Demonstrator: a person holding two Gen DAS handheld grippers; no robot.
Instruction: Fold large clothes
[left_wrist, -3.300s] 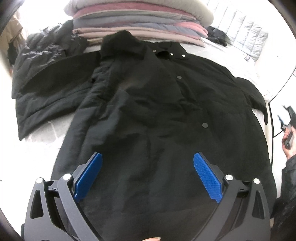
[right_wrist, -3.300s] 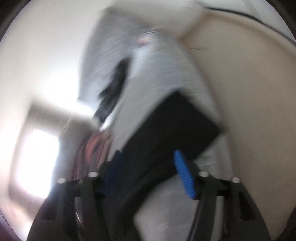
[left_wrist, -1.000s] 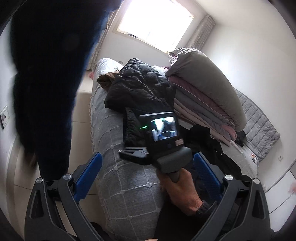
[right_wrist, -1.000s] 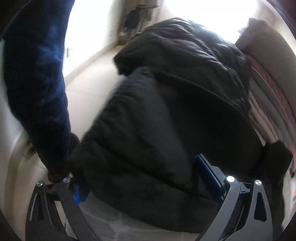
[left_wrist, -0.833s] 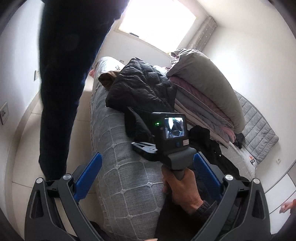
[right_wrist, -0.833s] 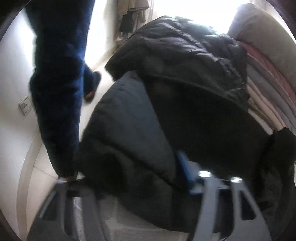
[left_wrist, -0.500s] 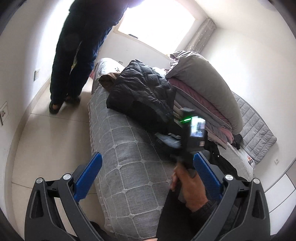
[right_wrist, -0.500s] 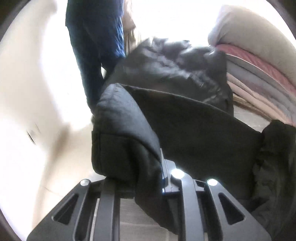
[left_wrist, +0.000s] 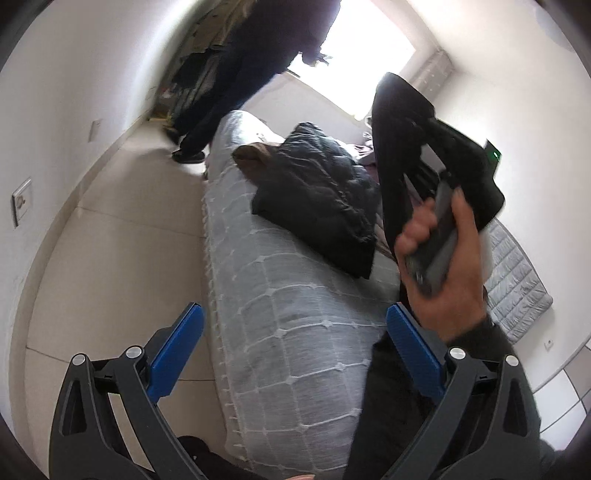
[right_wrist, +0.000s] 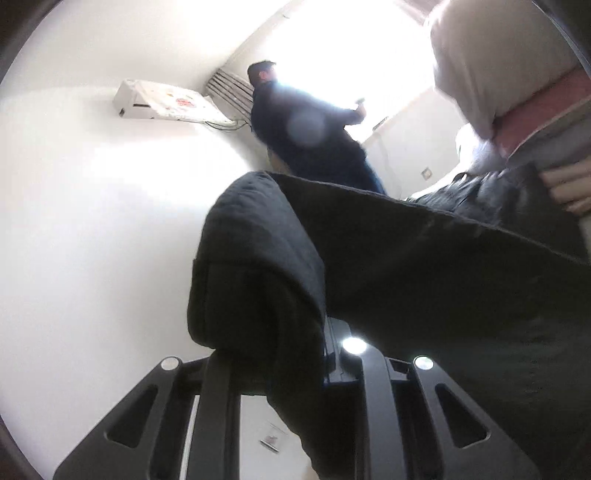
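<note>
I see the black padded coat lifted off the bed: one quilted sleeve end bunches thick, its rounded cuff drooping. In the left wrist view the same coat hangs as a dark vertical fold.

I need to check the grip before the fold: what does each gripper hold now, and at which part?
The right gripper is shut on the black coat's sleeve cuff. The left gripper is open, holding nothing.
</note>
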